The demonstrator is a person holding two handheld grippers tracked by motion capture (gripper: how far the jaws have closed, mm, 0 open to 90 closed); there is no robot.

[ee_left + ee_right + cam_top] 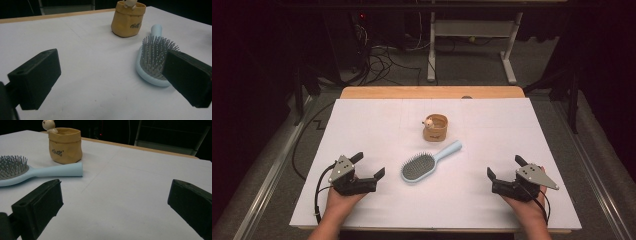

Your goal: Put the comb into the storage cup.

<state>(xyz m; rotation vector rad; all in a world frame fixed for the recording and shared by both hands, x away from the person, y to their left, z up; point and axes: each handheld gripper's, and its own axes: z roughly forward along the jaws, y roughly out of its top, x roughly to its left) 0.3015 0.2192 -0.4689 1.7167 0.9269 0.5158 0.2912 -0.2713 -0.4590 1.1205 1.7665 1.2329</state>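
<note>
The brush (427, 162) lies flat in the middle of the tabletop (362, 120), bristles up, its handle pointing away and to my right toward the pouch (435, 128), which stands just beyond the handle's tip and apart from it. As I judge it, the main risk is the brush itself: the head is rounded and sits on a smooth white sheet, so if I come in from one side with a single pad touching first, it will likely skate or spin away instead of settling between the pads. The handle is slim and low, and a pinch taken too high could slip off it. If the brush swings, its handle end could knock the pouch, which looks soft and light and has a small figure (50, 125) perched on its rim; that could tip or drop off. Pressing down on the bristles would bend them and give no firm hold.

My left tongs (368, 165) stand wide open, holding nothing, resting low near the tabletop just left of the brush head without touching it. My right tongs (504, 166) are also spread wide and empty, well apart from the brush on the far right side
</note>
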